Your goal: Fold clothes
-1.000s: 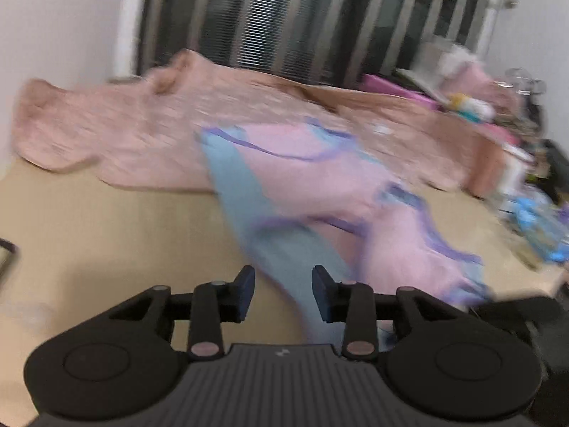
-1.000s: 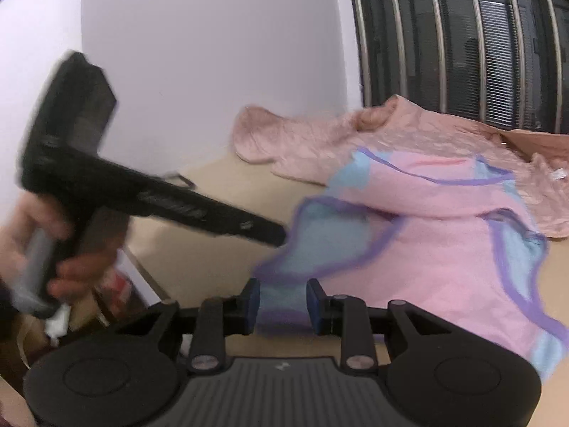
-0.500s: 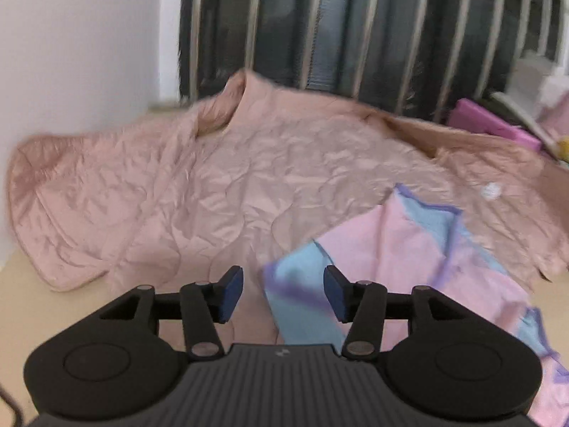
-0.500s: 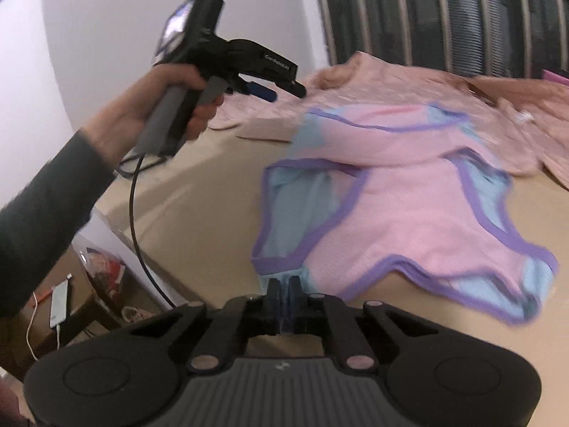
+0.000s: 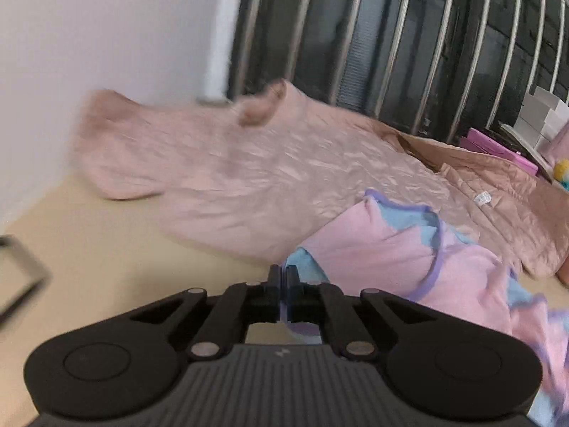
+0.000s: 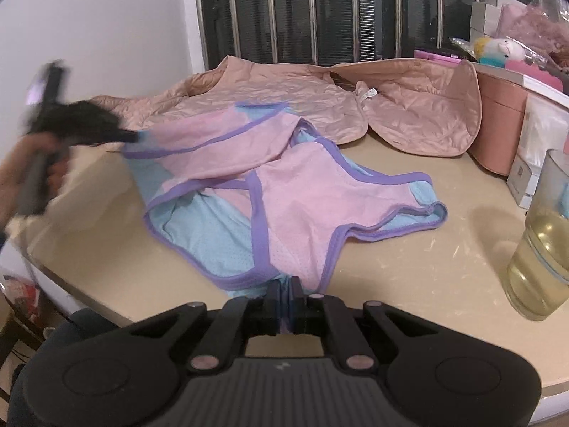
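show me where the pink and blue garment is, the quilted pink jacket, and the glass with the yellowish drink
pink and blue garment [image 6: 302, 192]: right wrist view, on its pink front panel.
quilted pink jacket [image 6: 284, 89]: right wrist view, on its crinkled back.
glass [image 6: 544, 249]: right wrist view, on its liquid-filled wall.

left gripper jaws clamped, right gripper too

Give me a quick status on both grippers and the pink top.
Left gripper shut on pink top edge. Right gripper shut on its near hem. Glass of yellow liquid stands close right.
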`<action>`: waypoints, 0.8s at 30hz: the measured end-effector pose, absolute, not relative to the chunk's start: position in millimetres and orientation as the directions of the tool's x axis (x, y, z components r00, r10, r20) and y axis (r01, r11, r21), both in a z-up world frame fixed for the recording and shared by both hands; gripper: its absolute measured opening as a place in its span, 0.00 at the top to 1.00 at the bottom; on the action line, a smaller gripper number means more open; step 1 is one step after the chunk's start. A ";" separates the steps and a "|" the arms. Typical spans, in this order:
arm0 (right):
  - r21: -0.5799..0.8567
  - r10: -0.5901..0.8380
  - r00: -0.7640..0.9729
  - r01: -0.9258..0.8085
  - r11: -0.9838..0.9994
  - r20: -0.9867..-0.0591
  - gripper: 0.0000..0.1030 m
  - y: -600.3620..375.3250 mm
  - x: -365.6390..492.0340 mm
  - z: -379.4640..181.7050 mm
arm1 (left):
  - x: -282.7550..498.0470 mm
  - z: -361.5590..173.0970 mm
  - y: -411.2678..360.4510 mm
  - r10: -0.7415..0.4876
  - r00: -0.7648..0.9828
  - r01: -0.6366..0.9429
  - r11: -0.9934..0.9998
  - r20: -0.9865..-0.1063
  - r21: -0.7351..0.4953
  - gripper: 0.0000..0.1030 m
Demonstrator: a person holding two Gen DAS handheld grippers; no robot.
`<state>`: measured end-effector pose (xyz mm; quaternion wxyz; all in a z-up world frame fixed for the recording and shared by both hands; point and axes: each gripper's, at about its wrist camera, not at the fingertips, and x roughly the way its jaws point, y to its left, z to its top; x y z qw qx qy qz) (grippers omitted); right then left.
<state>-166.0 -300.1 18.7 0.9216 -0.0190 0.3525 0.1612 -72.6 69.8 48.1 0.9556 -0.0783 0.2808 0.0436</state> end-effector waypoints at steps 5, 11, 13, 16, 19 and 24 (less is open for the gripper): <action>0.076 0.285 0.686 -0.319 0.945 -0.669 0.95 -300.5 -167.6 20.1 | -130.5 47.9 46.6 0.001 0.831 -0.001 1.000 -0.556 0.000 0.54; 0.109 0.381 0.740 -0.388 0.915 -0.554 0.75 -294.0 -166.0 57.1 | -108.3 38.6 99.4 0.010 0.786 -0.148 0.974 -0.619 -0.173 0.58; 0.101 0.442 0.752 -0.454 0.885 -0.489 0.62 -271.6 -141.7 72.7 | -100.2 29.8 108.6 -0.042 0.759 -0.148 0.961 -0.650 -0.235 0.61; 0.039 0.536 0.714 -0.584 0.811 -0.451 0.59 -217.8 -83.0 92.9 | -98.2 27.2 98.6 -0.087 0.754 -0.098 0.965 -0.651 -0.242 0.61; -0.021 0.585 0.657 -0.673 0.739 -0.475 0.59 -154.6 -8.8 100.1 | -92.0 23.5 84.8 -0.076 0.767 -0.095 0.969 -0.637 -0.230 0.81; -0.012 0.543 0.527 -0.724 0.689 -0.654 0.64 -68.1 110.8 75.8 | -93.8 24.2 76.1 -0.050 0.800 -0.106 0.969 -0.597 -0.223 0.98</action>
